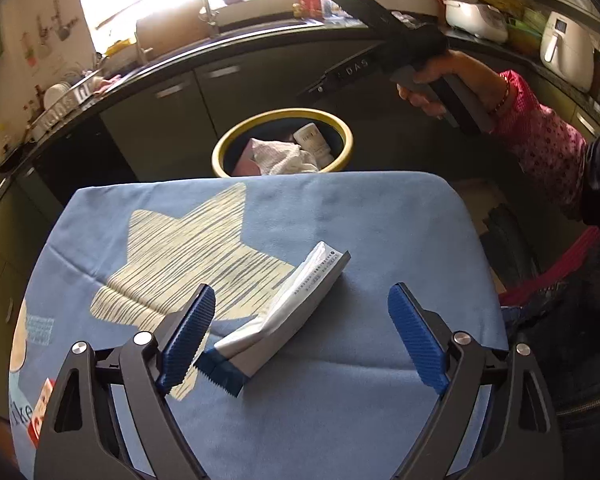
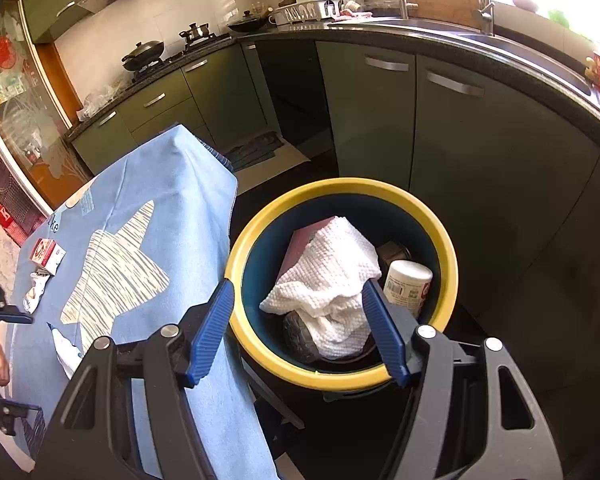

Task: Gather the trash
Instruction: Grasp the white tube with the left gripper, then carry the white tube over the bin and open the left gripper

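The left gripper (image 1: 302,334) is spread wide with nothing pinched, angled down at the blue cloth (image 1: 380,216). Right between its pads the flattened white-and-blue packet (image 1: 284,312) is seen, long axis running diagonally across the gap, so a wrist roll is probably needed. The right gripper (image 2: 298,330), also parted and empty, is hung over the yellow-rimmed bin (image 2: 342,186).

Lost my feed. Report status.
Left gripper open over the wrapper on the blue cloth. Right gripper open, empty, above the bin. Nothing in the way.
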`<state>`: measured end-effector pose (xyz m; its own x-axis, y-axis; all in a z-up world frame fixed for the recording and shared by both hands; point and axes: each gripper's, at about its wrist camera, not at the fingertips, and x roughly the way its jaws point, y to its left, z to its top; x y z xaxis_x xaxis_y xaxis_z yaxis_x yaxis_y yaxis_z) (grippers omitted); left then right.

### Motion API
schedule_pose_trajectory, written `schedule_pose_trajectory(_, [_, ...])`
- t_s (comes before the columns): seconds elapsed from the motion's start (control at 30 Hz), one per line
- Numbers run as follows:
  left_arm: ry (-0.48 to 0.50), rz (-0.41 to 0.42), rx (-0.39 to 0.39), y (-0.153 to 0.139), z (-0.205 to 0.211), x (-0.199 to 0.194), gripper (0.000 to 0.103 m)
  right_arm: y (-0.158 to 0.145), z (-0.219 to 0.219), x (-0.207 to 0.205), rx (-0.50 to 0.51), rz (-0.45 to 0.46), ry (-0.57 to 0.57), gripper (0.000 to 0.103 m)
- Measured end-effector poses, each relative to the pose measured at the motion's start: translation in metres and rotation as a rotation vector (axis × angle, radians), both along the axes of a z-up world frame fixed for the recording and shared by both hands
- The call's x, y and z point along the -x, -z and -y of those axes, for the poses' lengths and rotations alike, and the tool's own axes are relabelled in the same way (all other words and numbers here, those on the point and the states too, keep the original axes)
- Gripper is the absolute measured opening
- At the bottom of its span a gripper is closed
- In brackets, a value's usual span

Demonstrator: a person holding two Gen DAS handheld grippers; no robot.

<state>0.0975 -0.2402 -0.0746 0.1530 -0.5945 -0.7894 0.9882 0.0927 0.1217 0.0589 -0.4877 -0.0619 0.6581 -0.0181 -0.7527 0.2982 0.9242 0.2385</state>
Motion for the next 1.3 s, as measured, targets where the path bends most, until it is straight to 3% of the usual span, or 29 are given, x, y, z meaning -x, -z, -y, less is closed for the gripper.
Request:
schedule_pose_trajectory(0.33, [0.089, -0.035, -0.163, 0.037, 0.038, -0.02, 0.074, 0.012, 0.009, 0.002, -0.023, -0.019, -0.012, 0.066])
schedule_pose_trajectory(0.57, [0.097, -0.11, -0.186, 0.041, 0.039, -0.032, 0.062, 0.019, 0.007, -0.004, -0.039, -0.03, -0.032, 0.066])
schedule_pose_trajectory(0.8, [0.04, -0.174, -0.184, 0.036, 0.022, -0.037, 0.038, 0.019, 0.007, -0.003, -0.046, -0.025, -0.038, 0.066])
schedule_pose_trajectory(0.9, [0.007, -0.179, -0.189, 0.037, 0.014, -0.033, 0.032, 0.018, 0.006, 0.0, -0.051, -0.017, -0.041, 0.066])
schedule_pose_trajectory(1.3, [-0.18, -0.226, -0.141, 0.018, 0.006, -0.017, 0.025, 0.013, 0.009, 0.013, -0.062, 0.015, -0.042, 0.066])
